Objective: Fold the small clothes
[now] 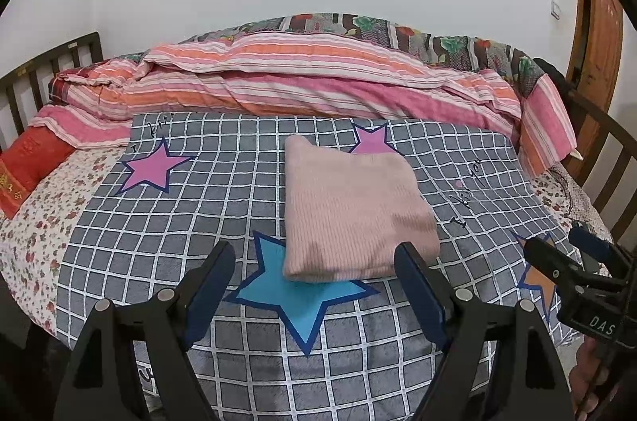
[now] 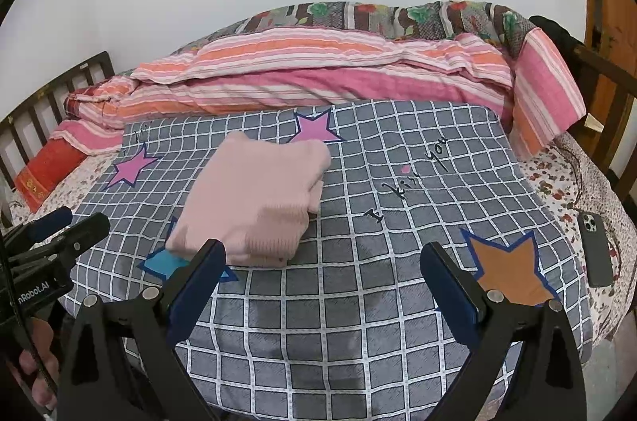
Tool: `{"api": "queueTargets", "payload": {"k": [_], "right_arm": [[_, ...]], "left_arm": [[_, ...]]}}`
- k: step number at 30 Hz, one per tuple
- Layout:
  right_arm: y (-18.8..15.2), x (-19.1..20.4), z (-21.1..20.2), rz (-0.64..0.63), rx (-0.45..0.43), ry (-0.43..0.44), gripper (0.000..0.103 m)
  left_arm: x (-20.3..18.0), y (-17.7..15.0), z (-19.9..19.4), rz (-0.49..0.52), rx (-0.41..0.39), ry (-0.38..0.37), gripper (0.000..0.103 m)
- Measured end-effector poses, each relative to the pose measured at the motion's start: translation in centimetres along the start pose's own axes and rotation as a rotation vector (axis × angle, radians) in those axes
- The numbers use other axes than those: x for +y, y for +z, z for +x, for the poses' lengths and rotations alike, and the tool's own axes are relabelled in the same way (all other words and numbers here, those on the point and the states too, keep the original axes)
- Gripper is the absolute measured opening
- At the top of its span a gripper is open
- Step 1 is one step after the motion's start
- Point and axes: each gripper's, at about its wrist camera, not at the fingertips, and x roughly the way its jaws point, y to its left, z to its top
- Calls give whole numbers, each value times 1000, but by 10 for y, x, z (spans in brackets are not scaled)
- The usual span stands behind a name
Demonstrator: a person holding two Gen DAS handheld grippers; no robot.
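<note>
A pink ribbed garment (image 1: 354, 210) lies folded into a compact rectangle on a grey checked cloth (image 1: 159, 241) with coloured stars. My left gripper (image 1: 314, 247) hovers above and in front of its near edge, fingers wide apart, nothing between them. In the right wrist view the folded garment (image 2: 258, 198) lies to the left and ahead. My right gripper (image 2: 323, 247) stands open over bare checked cloth (image 2: 358, 301), holding nothing. Each gripper also shows at the edge of the other's view: the right gripper (image 1: 557, 265) and the left gripper (image 2: 59, 233).
A striped pink and orange quilt (image 1: 298, 78) is bunched along the back of the bed. A red pillow (image 1: 28, 162) lies at the left. A dark phone (image 2: 595, 249) rests on the floral sheet at the right. Wooden bed rails (image 2: 613, 126) stand at both sides.
</note>
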Motion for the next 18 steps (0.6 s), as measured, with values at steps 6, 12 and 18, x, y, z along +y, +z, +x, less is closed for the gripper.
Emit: {"api": "queueTargets", "payload": {"k": [6,12,18], "right_arm": [[0,2,-1,-5,-7,-3,97],[0,3,-2,0,-10,-4,97],[0,2,-2,3,-13,-20,98]], "left_arm": [[1,1,-3,2,-1,10,81],[3,1,-5,5,-1,20,81],[4,1,-8,7,2,25,81]]}}
